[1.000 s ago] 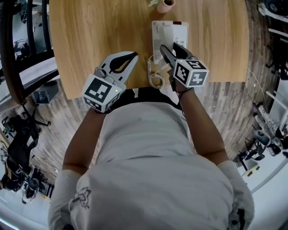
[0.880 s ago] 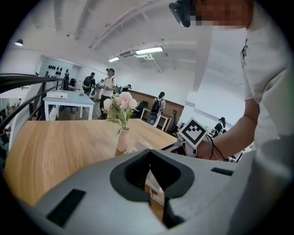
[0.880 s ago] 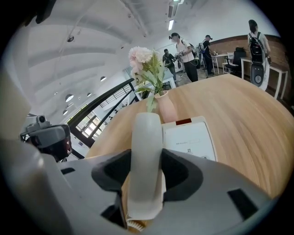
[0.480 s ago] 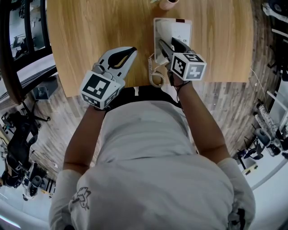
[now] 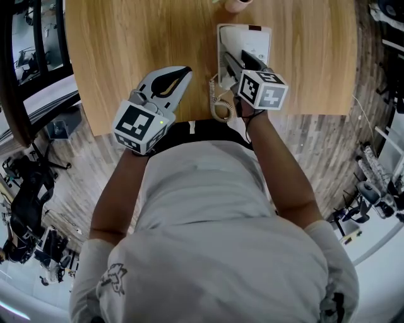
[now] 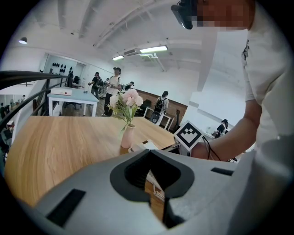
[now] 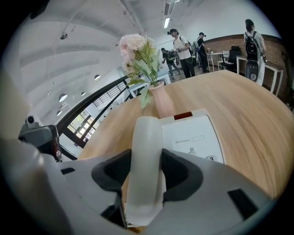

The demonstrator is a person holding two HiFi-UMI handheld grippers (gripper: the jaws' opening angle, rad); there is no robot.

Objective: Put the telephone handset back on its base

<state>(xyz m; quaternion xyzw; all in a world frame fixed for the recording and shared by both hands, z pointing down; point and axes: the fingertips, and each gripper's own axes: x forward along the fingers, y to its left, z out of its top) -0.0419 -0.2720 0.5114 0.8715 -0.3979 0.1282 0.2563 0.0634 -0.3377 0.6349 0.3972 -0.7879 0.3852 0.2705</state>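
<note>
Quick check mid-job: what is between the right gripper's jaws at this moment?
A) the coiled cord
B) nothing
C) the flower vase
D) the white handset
D: the right gripper view shows the white handset clamped between the jaws of the right gripper, with the phone base just beyond it.

On the surface [image 5: 126,50], the telephone base [image 5: 257,39] sits right of centre, with a vase [image 5: 238,5] just behind it. The handset [image 7: 146,160] lies along the base's left side, between the right gripper [image 5: 238,58] jaws, perhaps touching the base. The coiled cord [image 5: 221,106] hangs at the near edge. The left gripper [image 5: 187,70] is left of the phone.
</note>
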